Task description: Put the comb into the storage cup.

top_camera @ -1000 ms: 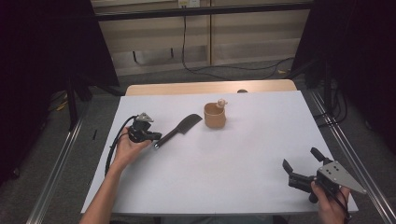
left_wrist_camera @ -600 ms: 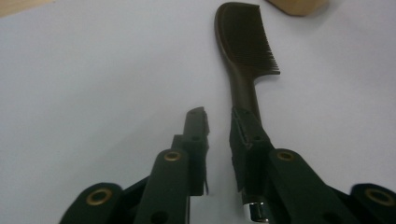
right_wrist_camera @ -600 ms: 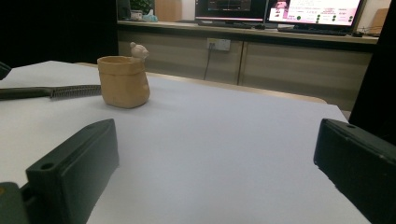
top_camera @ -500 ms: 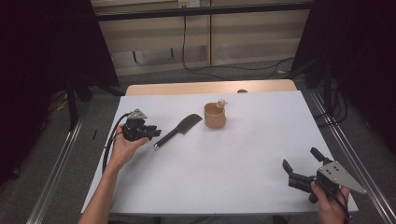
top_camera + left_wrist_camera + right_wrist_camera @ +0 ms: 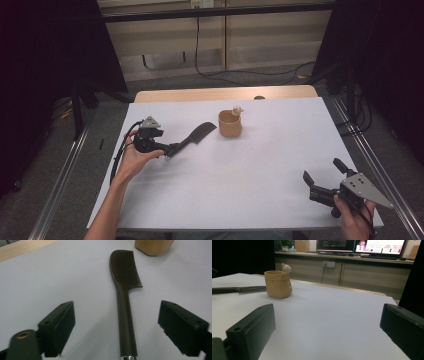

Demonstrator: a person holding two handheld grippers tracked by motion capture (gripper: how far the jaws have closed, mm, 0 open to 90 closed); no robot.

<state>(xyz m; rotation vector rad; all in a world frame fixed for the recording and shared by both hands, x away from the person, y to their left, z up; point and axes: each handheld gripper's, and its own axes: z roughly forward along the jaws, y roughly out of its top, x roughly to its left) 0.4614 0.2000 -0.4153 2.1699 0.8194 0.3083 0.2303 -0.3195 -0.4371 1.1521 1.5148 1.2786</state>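
- The left tongs (image 5: 117, 322) have just been opening; their jaws stand wide on either side of the dark brown plastic comb's (image 5: 124, 290) handle, not touching it.
- The comb lies flat on the white bench (image 5: 260, 170), beside a tan wooden cup (image 5: 230, 124).
- The right tongs (image 5: 324, 176) stand wide and hold nothing.

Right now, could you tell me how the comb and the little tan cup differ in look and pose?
The comb is dark brown, long and thin, and lies flat; the tan cup is short and round, and stands upright. The comb's handle lies between the open jaws of the left gripper, whereas the cup stands apart from both grippers. Both rest on the white table.
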